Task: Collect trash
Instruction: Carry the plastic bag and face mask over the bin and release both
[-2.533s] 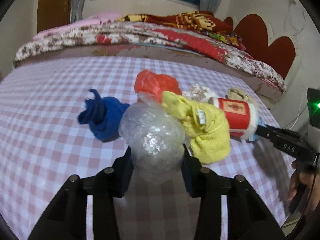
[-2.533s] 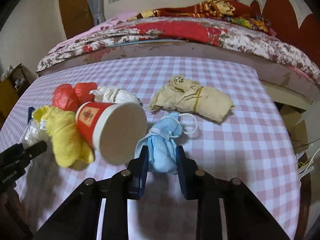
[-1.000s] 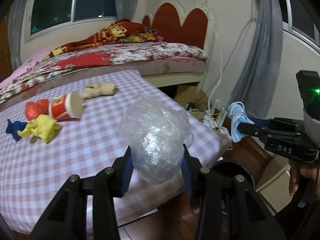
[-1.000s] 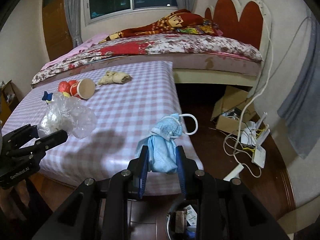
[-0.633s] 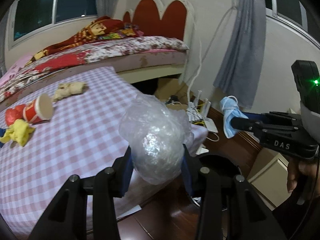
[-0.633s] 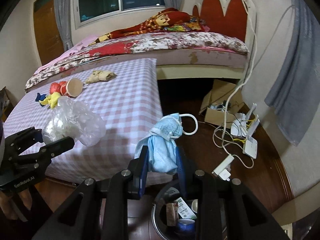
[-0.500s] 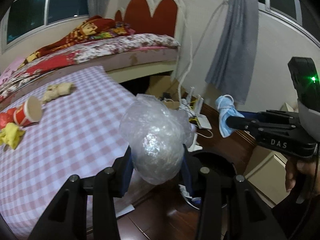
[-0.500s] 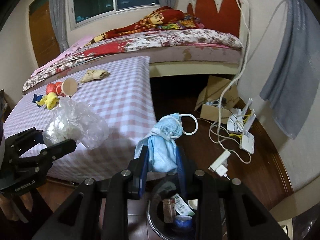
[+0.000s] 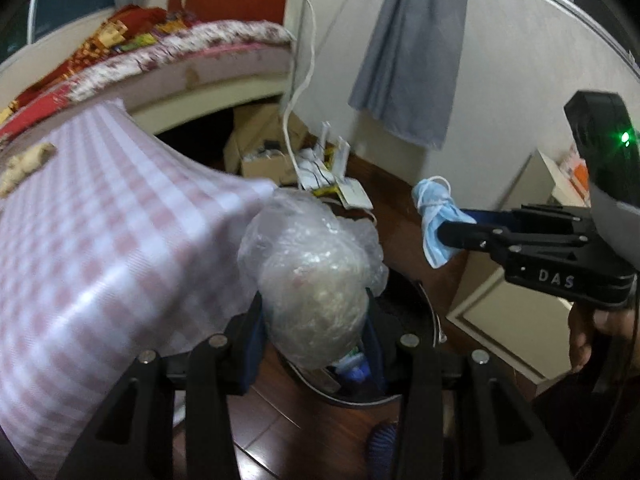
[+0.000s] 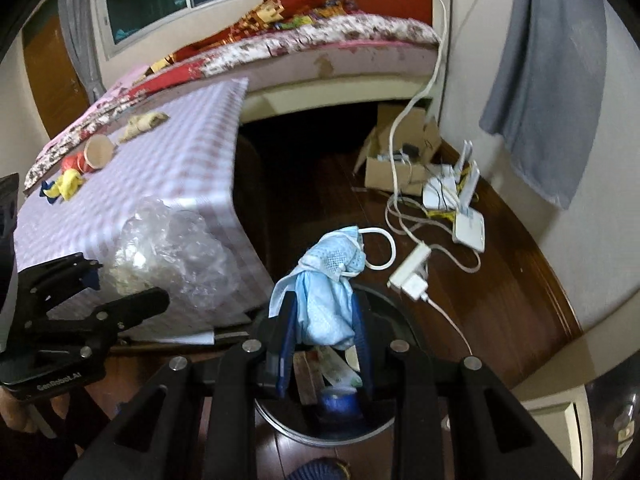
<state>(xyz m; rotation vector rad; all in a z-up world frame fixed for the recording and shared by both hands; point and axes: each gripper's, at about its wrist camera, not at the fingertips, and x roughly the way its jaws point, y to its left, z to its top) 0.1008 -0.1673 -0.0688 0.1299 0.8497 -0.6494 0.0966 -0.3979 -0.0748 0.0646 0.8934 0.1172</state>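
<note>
My left gripper [image 9: 314, 314] is shut on a crumpled clear plastic bag [image 9: 312, 276] and holds it above a round black trash bin [image 9: 416, 332] on the floor. The bag also shows in the right wrist view [image 10: 168, 256]. My right gripper [image 10: 324, 320] is shut on a blue face mask [image 10: 328, 280] and holds it right over the same bin [image 10: 396, 316], which has some trash inside. The mask also shows in the left wrist view [image 9: 434, 220]. A red paper cup [image 10: 94, 154], a yellow cloth [image 10: 70, 184] and a beige wad [image 10: 144, 122] lie on the checked mattress [image 10: 172, 168].
The mattress corner is just left of the bin. A cardboard box [image 10: 400, 152], white routers [image 10: 456, 196], a power strip [image 10: 412, 272] and cables lie on the dark wood floor to the right. A grey curtain [image 10: 552, 80] hangs at the wall.
Both grippers have carried their trash from the mattress off its edge and down over the bin. The bin is now larger and directly beneath both. Both grips are unchanged.
</note>
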